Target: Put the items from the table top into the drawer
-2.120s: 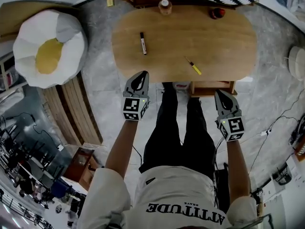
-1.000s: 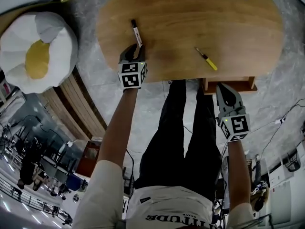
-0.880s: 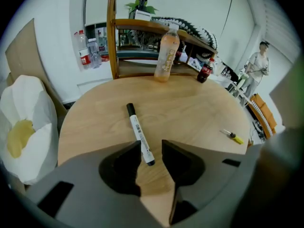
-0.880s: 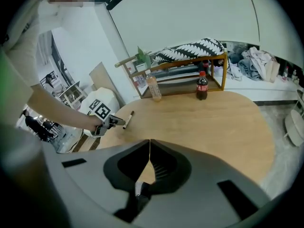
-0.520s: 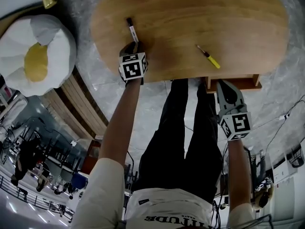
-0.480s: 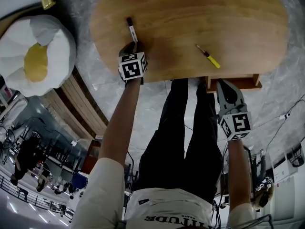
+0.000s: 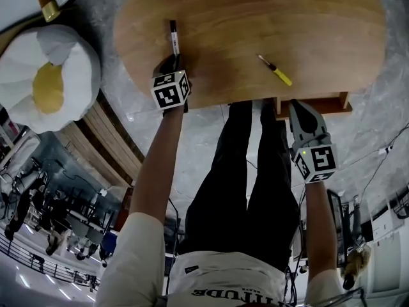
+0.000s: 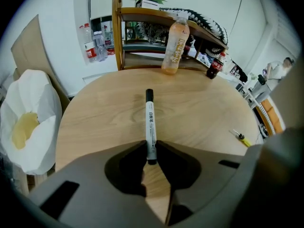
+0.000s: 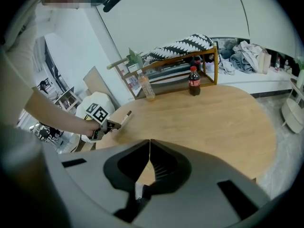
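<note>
Over the tabletop, head view: oval table (image 7: 307, 24), pale wood with smooth grain, grey marbled floor round it.

- Marker (image 7: 173, 38): slim white barrel with black ends, lying flat at 9 o'clock on the table and pointing toward 12.
- Yellow pen (image 7: 275, 70): short, with a thin tip, at 5 o'clock and well apart from the marker.
- Drawer (image 7: 316, 103): a wooden box under the rim at 5 o'clock.
- Egg cushion (image 7: 48, 75): white, puffy, with a yellow centre, on the floor at 9 o'clock off the table.

Poses:
- Left gripper (image 7: 172, 59): arm stretched forward and pitched steeply down, tips at the marker's near end.
- Right gripper (image 7: 297, 107): held lower, off the table, its nose just beside the drawer's front.

Left gripper view: the tips of the left gripper (image 8: 151, 158) are pinched on the near end of the marker (image 8: 150, 132), with the barrel running toward 12. Past it are an orange drink bottle (image 8: 175, 44), a cola bottle (image 8: 214, 66) and a wooden shelf (image 8: 156, 20), all cropped out of the head view.

Right gripper view: the jaws of the right gripper (image 9: 149, 144) are pressed together with nothing between them. At 10 o'clock it shows the left gripper (image 9: 113, 124) side-on, with the marker (image 9: 124, 118) sticking out beyond it. The head view does not show that profile.
</note>
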`<action>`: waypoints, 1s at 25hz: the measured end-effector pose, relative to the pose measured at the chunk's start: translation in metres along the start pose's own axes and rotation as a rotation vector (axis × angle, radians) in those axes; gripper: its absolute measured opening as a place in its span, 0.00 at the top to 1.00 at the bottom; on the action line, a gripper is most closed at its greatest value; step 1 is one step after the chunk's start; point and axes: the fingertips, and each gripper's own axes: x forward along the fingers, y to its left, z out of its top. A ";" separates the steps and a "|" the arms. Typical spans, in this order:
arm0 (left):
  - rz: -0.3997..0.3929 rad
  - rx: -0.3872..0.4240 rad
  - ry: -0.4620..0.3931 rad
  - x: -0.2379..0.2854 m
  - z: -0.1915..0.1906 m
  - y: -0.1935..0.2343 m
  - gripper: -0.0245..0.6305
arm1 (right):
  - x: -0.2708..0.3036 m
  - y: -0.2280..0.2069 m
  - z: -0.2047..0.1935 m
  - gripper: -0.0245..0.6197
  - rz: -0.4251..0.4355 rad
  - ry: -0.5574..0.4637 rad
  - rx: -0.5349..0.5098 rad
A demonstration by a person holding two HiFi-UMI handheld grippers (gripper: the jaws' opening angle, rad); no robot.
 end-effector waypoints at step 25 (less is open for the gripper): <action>-0.130 0.116 -0.074 -0.040 -0.006 -0.145 0.84 | -0.058 -0.049 -0.066 0.93 -0.021 -0.010 0.045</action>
